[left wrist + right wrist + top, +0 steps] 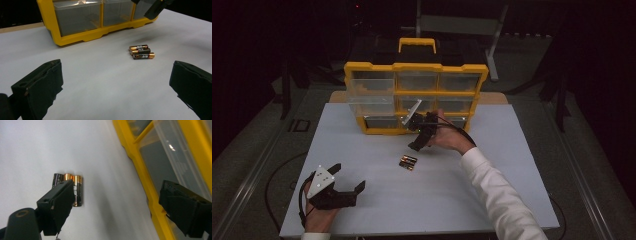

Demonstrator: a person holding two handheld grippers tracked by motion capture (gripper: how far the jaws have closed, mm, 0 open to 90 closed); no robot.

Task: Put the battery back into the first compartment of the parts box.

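Note:
Three gold-and-black batteries (408,162) lie side by side on the white table (377,210), in front of a yellow organizer (414,66) with clear drawers. My right gripper (412,134) hovers open between the organizer's bottom row and the batteries, holding nothing. In the right gripper view the batteries (78,190) sit partly behind one jaw of that gripper (117,207), with the organizer's yellow frame (144,182) on the other side. My left gripper (348,176) rests open at the table's front left. From the left gripper (115,85) the batteries (141,52) lie ahead, well beyond the jaws.
The organizer has a yellow carrying handle (417,44) on top and takes up the back middle of the table. A white-sleeved forearm (502,195) crosses the right half of the table. Dark floor and metal stands surround the table.

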